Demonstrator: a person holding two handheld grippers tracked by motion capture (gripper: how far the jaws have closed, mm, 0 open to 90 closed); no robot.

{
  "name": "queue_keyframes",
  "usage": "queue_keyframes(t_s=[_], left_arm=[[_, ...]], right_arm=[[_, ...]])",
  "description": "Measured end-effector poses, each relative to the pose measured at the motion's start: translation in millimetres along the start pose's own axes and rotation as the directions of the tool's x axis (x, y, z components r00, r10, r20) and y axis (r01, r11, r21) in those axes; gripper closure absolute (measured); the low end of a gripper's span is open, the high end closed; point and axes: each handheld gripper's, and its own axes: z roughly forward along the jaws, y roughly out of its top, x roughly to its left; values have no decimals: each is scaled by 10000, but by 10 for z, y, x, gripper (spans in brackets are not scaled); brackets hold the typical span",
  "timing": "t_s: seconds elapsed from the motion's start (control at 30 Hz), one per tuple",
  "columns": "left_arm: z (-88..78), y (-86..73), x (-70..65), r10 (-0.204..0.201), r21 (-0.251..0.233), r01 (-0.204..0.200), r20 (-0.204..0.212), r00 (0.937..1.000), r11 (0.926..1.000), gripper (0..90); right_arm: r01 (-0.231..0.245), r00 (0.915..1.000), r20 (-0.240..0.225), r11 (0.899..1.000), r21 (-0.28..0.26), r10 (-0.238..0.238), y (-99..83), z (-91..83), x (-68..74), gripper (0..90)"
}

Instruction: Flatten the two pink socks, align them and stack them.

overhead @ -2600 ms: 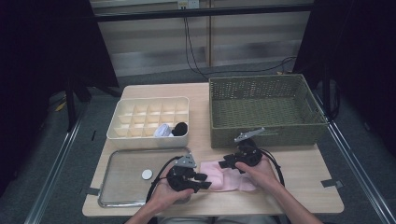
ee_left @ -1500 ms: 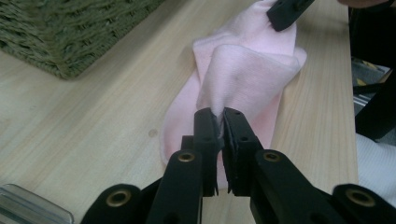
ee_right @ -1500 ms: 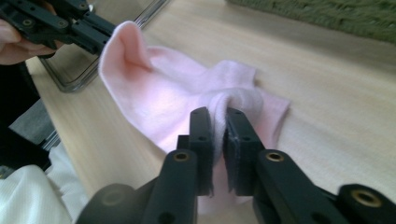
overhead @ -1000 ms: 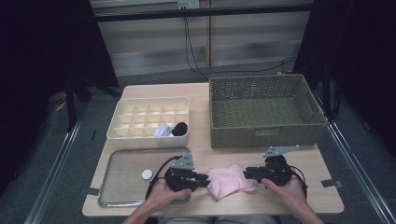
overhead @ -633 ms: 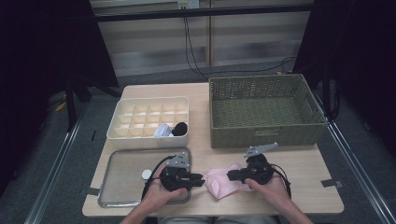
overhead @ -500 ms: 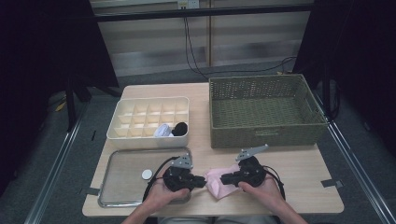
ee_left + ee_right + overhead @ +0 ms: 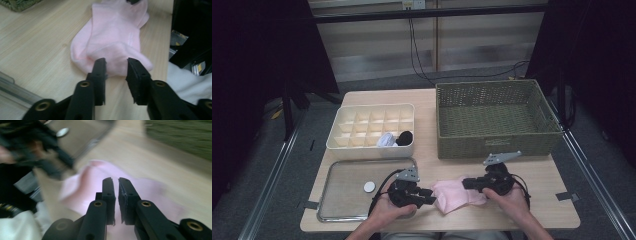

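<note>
Scene: a person sits at a wooden table [image 7: 532,172], a two-jaw gripper in each hand, working a pink sock [image 7: 457,195] that lies flat between the two tools.
Left gripper [image 7: 428,196]: its jaws have just been opening and now stand apart, with the sock's folded near edge bulging up between the tips [image 7: 100,65]; the pads do not press on it, so it reads as a let-go or a fresh bite being lined up.
Right gripper [image 7: 468,183]: its jaws are nearly closed on the far end of the sock [image 7: 150,187], probably pinching a thin layer to pin that end in place; the blurred close view leaves this unsure.
Sock: on the table, just ahead of the left tips and under the right ones, doubled over on itself, likely mid-fold.
Beyond the grippers: a woven basket [image 7: 497,117] past the right one, a compartment box [image 7: 372,131] past the left one, likely where the folded sock belongs.
Beside the left gripper: a metal tray [image 7: 342,200].
</note>
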Motion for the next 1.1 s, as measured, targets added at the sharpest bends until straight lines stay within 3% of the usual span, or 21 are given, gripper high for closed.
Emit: queue_keyframes(t_s=[0.13, 0.33, 0.47, 0.57, 0.7, 0.93, 1.1], left_arm=[[70, 51, -75, 59, -119, -58, 84, 9999, 9999, 528], [188, 67, -123, 49, 67, -49, -45, 10000, 10000, 423], [209, 62, -109, 1, 79, 1, -189, 9998, 10000, 396], [229, 39, -71, -8, 287, 21, -472, 9989, 9996, 403], [213, 8, -24, -121, 292, 140, -627, 9980, 9995, 474], [226, 4, -18, 72, 466, -49, -493, 9988, 9989, 650], [249, 18, -3, 146, 552, -128, -313, 9994, 9984, 872]], right_arm=[[-376, 9970, 675, 9992, 119, 367, -48, -33, -216, 790], [-362, 9935, 1104, 9974, 623, 291, -107, 50, -240, 671], [-237, 9917, 1277, 9957, 894, 122, -128, 117, -228, 671], [7, 9892, 1455, 9948, 1022, -156, -132, 127, -212, 743], [-35, 9892, 1460, 9968, 800, -82, -125, 87, -219, 837], [-92, 9940, 1093, 9996, 267, 62, -86, -24, -161, 856], [-312, 9955, 893, 9995, 64, 305, -78, -77, -144, 856]])
